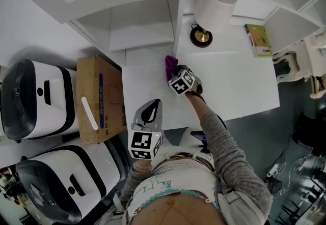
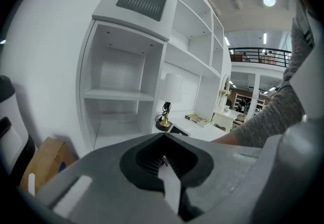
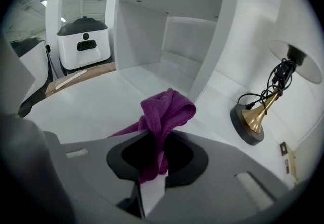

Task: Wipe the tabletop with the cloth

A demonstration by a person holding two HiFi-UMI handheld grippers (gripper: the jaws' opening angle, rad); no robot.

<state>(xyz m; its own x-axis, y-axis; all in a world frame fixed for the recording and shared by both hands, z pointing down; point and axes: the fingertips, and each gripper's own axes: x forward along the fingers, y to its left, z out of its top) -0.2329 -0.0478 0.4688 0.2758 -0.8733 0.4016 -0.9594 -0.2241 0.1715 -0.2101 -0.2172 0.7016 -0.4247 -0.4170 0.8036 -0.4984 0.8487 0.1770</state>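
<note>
- My left gripper [image 2: 164, 163], low in the head view near my body, is closed on nothing and is off the table [image 1: 229, 81].
- My right gripper [image 3: 153, 159] is clamped on the cloth [image 3: 166, 110], just above centre of the head view.
- The cloth's long axis runs straight out from the jaws, with the bunched end pointing up-frame at the shelf post [image 3: 217, 30].
- Risk: bunched like this, it would probably wipe only a narrow strip. A sweep right could knock the lamp [image 3: 252, 122] or snag its cord.

A furnished study set inside a large hall: white built-in shelves [image 2: 121, 95], brass desk lamp [image 1: 201, 36], railed mezzanine [image 2: 260, 57] beyond.
</note>
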